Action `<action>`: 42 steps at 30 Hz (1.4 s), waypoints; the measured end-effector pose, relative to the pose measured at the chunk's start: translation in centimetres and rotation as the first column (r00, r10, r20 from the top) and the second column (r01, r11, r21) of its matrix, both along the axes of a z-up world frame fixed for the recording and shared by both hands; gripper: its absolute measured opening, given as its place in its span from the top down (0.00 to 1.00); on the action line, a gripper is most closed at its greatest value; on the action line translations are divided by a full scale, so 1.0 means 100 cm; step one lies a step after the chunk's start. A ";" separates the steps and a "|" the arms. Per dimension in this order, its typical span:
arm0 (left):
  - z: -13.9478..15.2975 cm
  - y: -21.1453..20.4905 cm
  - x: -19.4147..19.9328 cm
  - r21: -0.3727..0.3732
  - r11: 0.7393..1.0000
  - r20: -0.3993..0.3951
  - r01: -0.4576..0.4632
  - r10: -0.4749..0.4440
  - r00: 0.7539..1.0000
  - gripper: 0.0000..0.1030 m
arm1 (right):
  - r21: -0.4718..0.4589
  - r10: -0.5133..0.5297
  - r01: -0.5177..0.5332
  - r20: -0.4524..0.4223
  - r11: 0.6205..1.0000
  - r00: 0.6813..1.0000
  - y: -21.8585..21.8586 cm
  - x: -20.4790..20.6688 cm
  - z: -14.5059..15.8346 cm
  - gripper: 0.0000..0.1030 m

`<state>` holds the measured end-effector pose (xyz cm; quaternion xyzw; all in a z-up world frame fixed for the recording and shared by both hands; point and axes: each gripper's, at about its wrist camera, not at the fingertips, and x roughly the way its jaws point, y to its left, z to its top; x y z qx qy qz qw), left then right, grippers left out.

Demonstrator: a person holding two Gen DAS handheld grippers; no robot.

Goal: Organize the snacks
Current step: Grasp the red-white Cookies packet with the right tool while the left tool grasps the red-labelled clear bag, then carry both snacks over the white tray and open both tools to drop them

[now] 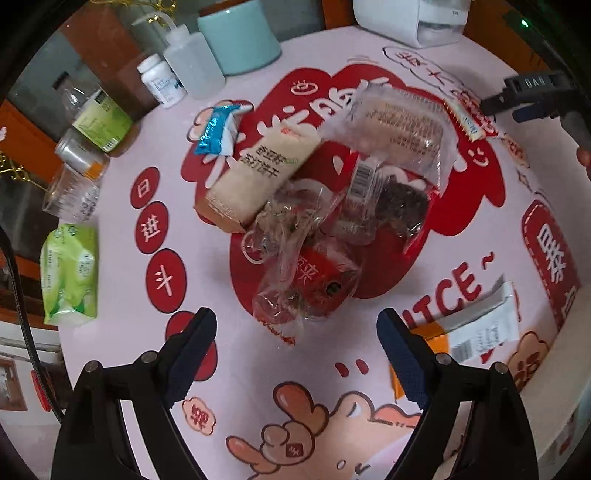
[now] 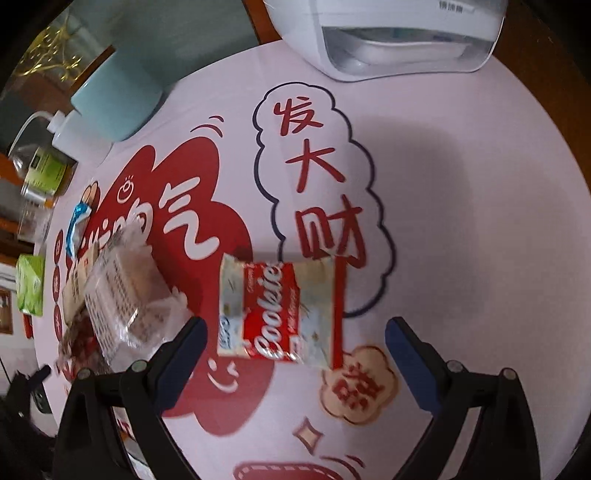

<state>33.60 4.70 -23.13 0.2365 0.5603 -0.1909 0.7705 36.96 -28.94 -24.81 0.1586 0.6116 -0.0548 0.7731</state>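
Note:
A heap of snacks lies mid-table in the left wrist view: a cream cracker box (image 1: 255,177), a clear pack of biscuits (image 1: 399,125), a dark snack in clear wrap (image 1: 399,206) and a red packet in clear wrap (image 1: 317,284). My left gripper (image 1: 295,354) is open and empty just in front of the red packet. A white and orange packet (image 1: 476,328) lies by its right finger. My right gripper (image 2: 295,350) is open and empty, with a red and white Cookie packet (image 2: 280,310) just beyond its fingers. It also shows in the left wrist view (image 1: 517,107).
A blue and white wrapper (image 1: 218,129) lies behind the box. A green tissue pack (image 1: 70,277), bottles (image 1: 96,114), a squeeze bottle (image 1: 192,62) and a teal canister (image 1: 240,33) line the left edge. A white appliance (image 2: 388,33) stands at the back.

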 end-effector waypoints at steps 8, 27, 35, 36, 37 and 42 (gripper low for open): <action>-0.018 -0.011 0.012 0.026 0.999 -0.015 0.041 -0.041 0.999 0.15 | -0.144 0.062 -0.069 -0.048 0.987 0.997 0.028 0.018 -0.020 0.02; -0.035 -0.033 0.042 0.005 1.000 -0.061 0.005 -0.005 0.998 0.40 | -0.163 0.166 -0.174 -0.063 0.971 0.984 0.056 -0.008 -0.004 0.46; -0.020 -0.033 0.011 0.054 0.998 -0.009 -0.018 0.018 1.000 0.45 | -0.064 0.188 -0.188 -0.011 0.980 0.982 0.056 -0.048 0.027 0.47; -0.014 -0.031 0.008 0.044 0.999 -0.008 -0.027 0.027 1.000 0.45 | -0.054 0.194 -0.193 0.005 0.980 0.981 0.056 -0.056 0.036 0.47; -0.005 -0.027 0.003 0.031 0.999 -0.004 -0.038 0.039 0.999 0.45 | -0.049 0.199 -0.198 0.018 0.979 0.980 0.056 -0.061 0.042 0.47; 0.048 -0.017 -0.026 -0.038 0.995 0.052 -0.087 0.089 0.995 0.45 | -0.020 0.236 -0.235 0.110 0.972 0.965 0.060 -0.098 0.087 0.46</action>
